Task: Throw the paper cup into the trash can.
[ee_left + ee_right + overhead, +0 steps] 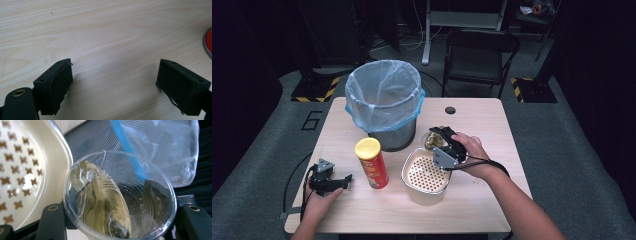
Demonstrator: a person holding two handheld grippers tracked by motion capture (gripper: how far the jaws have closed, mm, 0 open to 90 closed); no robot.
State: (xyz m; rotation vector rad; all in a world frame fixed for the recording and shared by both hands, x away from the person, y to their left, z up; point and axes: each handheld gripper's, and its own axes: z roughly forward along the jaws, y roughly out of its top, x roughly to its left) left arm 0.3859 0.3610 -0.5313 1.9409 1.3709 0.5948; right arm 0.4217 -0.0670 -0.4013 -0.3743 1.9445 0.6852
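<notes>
Clear ribbed plastic cup (120, 197) with yellowish liquid and tea bag clamped between jaws of right claw (438, 138), tilted, between cream perforated strainer basket (426, 175) and mesh bin with blue-edged liner (384, 100). Left claw (343, 180) open, empty, resting on pale wood-grain worktop (105, 37) near red crisp tube (372, 162). Dark room, grey carpet.

The red, metal-rimmed canister base (208, 45) is cut off by the left gripper view's right edge. In the high view, the clear plastic cup (432, 140) sits mostly hidden behind the right gripper (443, 142).
</notes>
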